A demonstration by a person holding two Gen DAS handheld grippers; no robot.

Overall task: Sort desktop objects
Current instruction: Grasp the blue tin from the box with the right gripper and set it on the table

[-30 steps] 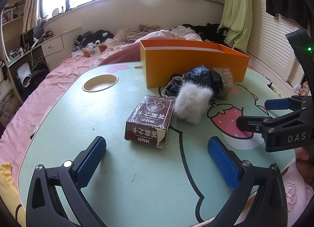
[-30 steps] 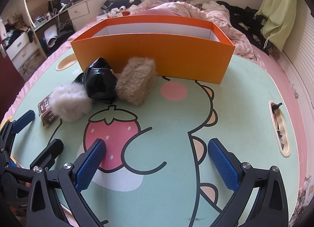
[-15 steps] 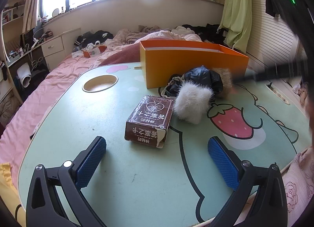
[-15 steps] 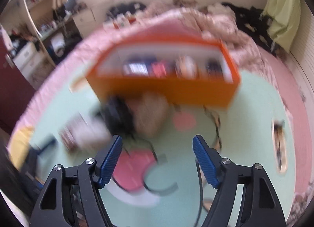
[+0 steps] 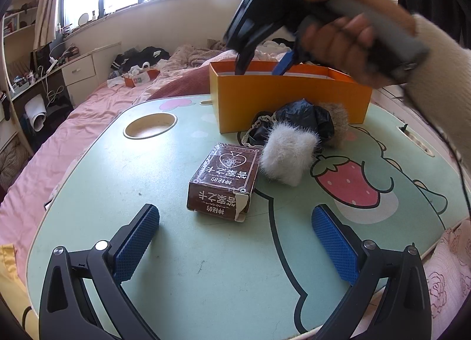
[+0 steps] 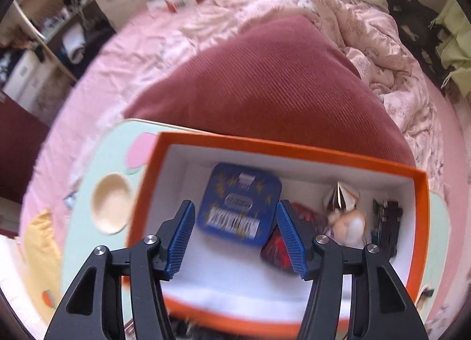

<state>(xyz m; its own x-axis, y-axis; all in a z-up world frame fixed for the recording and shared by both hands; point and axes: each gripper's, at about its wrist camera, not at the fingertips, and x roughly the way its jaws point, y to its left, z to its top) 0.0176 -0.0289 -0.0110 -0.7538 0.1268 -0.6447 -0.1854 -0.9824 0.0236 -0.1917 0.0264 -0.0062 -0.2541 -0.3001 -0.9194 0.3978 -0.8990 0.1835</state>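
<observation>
A brown card box (image 5: 225, 178) lies on the green table (image 5: 182, 275), just ahead of my open, empty left gripper (image 5: 235, 240). Beside it lie a white furry piece (image 5: 287, 156), a black bag (image 5: 300, 117) and a tan furry piece (image 5: 338, 119), in front of the orange box (image 5: 288, 98). My right gripper (image 6: 235, 237) is open and empty, pointing down into the orange box (image 6: 294, 151) over a blue tin (image 6: 238, 204). A red and black item (image 6: 276, 248), a small figure (image 6: 347, 222) and a black object (image 6: 385, 222) also lie inside. The right gripper (image 5: 262, 57) shows above the box in the left view.
A round cup hole (image 5: 150, 128) is sunk in the table's far left. A slot (image 5: 415, 139) is cut in its right side. The table stands on a pink bed (image 5: 88, 110) with a dark red pillow (image 6: 273, 86) behind the box. A desk and drawers (image 5: 76, 72) stand at left.
My right gripper has risen from the table's near right and swung over the orange box, now pointing down into it with its jaws narrower. My left gripper has not moved.
</observation>
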